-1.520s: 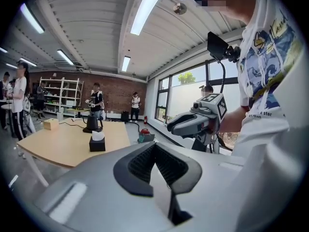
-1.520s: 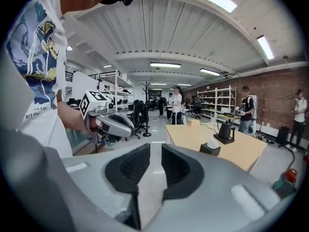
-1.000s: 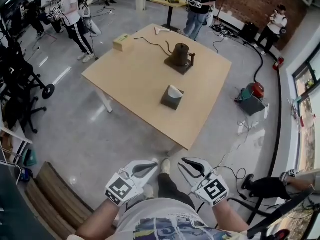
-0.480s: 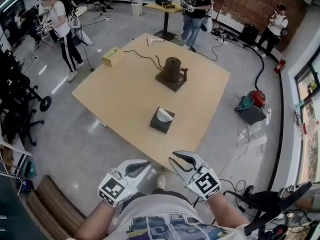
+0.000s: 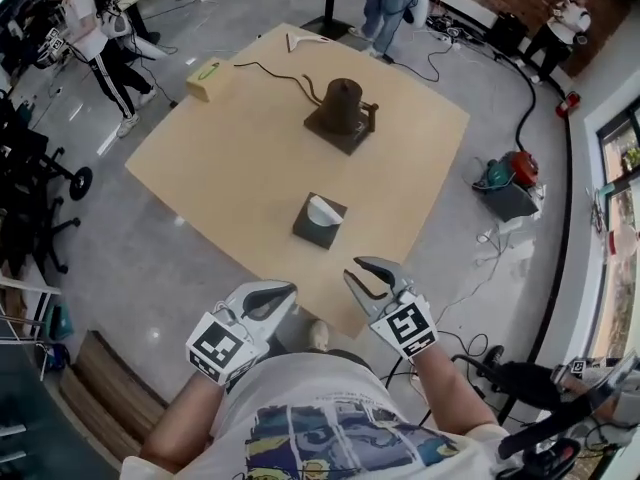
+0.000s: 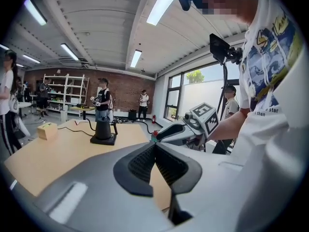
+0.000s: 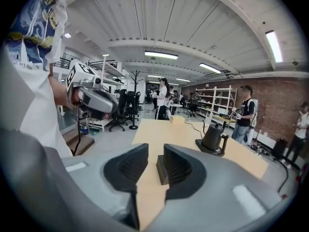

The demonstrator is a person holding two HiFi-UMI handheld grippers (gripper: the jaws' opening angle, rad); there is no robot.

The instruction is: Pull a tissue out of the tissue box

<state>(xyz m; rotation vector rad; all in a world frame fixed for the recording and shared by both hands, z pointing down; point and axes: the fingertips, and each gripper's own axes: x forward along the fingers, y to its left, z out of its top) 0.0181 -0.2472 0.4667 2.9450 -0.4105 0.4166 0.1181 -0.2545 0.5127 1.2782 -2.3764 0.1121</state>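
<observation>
Closer now, dark tissue box (image 5: pixel 311 233), white tissue (image 5: pixel 323 209) protruding.

A pale wooden surface (image 5: pixel 250 158) stands on a grey floor (image 5: pixel 170 268). A brick wall (image 7: pixel 277 108) closes the far end, with white shelves (image 7: pixel 212 98) before it. Tall windows (image 6: pixel 190 91) line one side, strip lights (image 7: pixel 161 55) cross the white ceiling (image 7: pixel 145 18), and black office chairs (image 5: pixel 35 198) stand aside.

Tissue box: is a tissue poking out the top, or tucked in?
Poking out. A white tissue stands up from the top of the dark box in the head view.
</observation>
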